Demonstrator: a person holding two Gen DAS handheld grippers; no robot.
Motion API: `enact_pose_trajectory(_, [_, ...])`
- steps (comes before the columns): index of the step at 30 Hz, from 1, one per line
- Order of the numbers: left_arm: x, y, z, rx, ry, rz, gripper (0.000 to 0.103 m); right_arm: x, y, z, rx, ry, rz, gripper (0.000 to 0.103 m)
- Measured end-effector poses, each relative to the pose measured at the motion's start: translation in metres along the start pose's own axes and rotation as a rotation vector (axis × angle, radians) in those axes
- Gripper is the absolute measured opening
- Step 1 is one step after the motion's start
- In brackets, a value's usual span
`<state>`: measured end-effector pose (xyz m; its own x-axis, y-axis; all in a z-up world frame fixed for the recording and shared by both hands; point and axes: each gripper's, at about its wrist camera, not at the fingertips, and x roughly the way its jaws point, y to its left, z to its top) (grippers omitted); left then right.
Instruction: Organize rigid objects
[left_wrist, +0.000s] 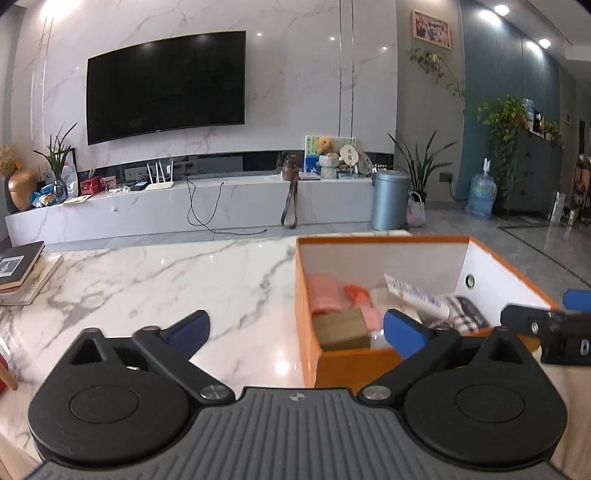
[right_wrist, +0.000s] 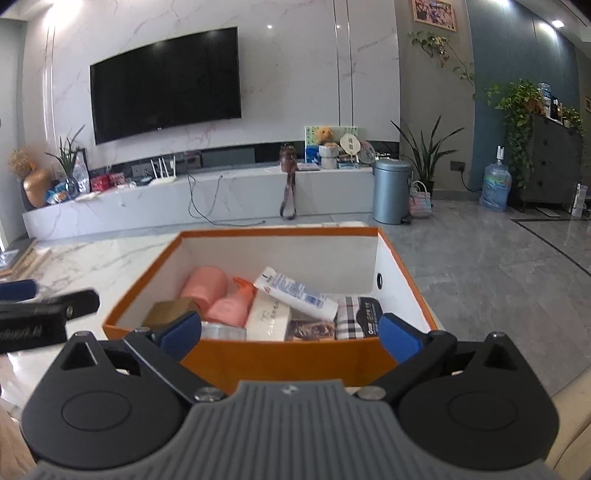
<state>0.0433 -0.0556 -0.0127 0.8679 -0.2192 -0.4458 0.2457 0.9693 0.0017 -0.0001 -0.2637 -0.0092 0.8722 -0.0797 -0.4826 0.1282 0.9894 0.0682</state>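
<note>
Both grippers — left gripper and right gripper — gape wide and empty near the orange box; a careless reach could knock its wall and tip it off the surface.

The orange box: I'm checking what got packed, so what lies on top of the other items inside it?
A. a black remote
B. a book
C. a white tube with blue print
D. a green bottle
C: the white tube with blue print lies slanted across the other items inside the orange box.
</note>
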Motion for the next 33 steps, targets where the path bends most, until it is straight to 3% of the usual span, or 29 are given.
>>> enact_pose_trajectory(12, [0.001, -0.005, -0.012, 0.028, 0.066, -0.011, 0.103, 0.013, 0.006, -0.006, -0.032, 0.057, -0.04, 0.101])
enact_pose_trajectory(18, [-0.002, -0.002, -0.011, -0.004, 0.085, -0.029, 0.103, 0.013, 0.01, -0.005, -0.054, 0.063, -0.054, 0.101])
enact_pose_trajectory(33, [-0.006, -0.003, -0.005, -0.017, 0.072, -0.037, 0.103, 0.011, 0.008, -0.004, -0.041, 0.053, -0.049, 0.101])
